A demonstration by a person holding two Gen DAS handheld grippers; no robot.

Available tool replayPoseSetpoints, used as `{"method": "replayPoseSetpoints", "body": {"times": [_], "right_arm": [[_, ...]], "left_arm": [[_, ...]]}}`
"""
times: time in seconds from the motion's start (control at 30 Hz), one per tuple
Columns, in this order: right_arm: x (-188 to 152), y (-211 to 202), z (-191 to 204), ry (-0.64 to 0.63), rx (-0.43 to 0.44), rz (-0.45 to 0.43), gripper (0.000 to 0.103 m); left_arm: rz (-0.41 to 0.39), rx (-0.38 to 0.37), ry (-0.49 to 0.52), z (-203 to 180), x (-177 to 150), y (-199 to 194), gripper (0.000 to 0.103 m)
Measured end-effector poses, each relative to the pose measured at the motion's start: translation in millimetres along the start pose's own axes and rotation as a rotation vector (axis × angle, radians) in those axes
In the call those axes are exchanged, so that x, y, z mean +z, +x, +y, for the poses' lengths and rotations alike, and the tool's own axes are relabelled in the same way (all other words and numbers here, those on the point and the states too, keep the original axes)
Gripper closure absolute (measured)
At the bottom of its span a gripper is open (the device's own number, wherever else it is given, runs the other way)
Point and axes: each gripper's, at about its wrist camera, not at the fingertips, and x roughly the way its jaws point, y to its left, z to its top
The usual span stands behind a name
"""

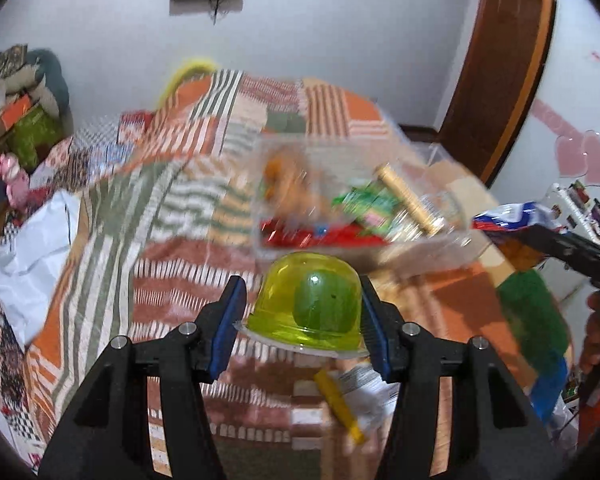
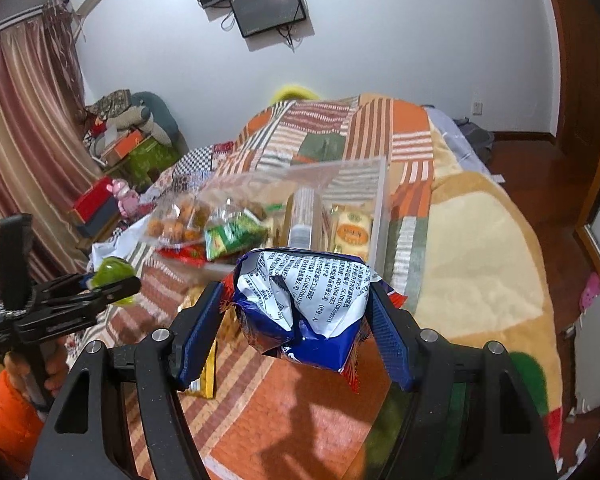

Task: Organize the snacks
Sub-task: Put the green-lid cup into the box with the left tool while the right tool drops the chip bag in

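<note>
My left gripper [image 1: 302, 312] is shut on a yellow-green jelly cup [image 1: 306, 306] and holds it above the patchwork bed, just short of the clear plastic bin [image 1: 440, 236] of snacks. It also shows at the left of the right wrist view [image 2: 112, 282], with the jelly cup [image 2: 110, 272] in it. My right gripper [image 2: 298, 320] is shut on a crumpled blue and white snack bag [image 2: 304, 312], held in front of the clear bin [image 2: 376, 208]. The blue bag [image 1: 512, 218] and the right gripper's black body appear at the right of the left wrist view.
The bin holds a bag of orange snacks [image 2: 180, 220], a green packet [image 2: 232, 238], red wrappers and a gold stick [image 1: 408, 198]. Loose yellow packets [image 1: 340, 404] lie on the blanket below my left gripper. A white plastic bag [image 1: 32, 256] lies left. Boxes are stacked by the curtain [image 2: 20, 140].
</note>
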Motion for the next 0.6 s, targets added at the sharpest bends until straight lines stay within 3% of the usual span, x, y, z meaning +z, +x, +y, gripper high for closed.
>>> {"method": "replayPoseSetpoints", "body": {"times": [0.33, 0.6], "right_arm": [[37, -7, 1, -0.002, -0.002, -0.107, 0.035], [57, 12, -4, 0.028, -0.012, -0.134, 0.035]], "left_arm": [[-0.151, -0.049, 0.074, -40, 60, -25, 0.048], [-0.134, -0.058, 0.07, -54, 82, 10, 0.048]]}}
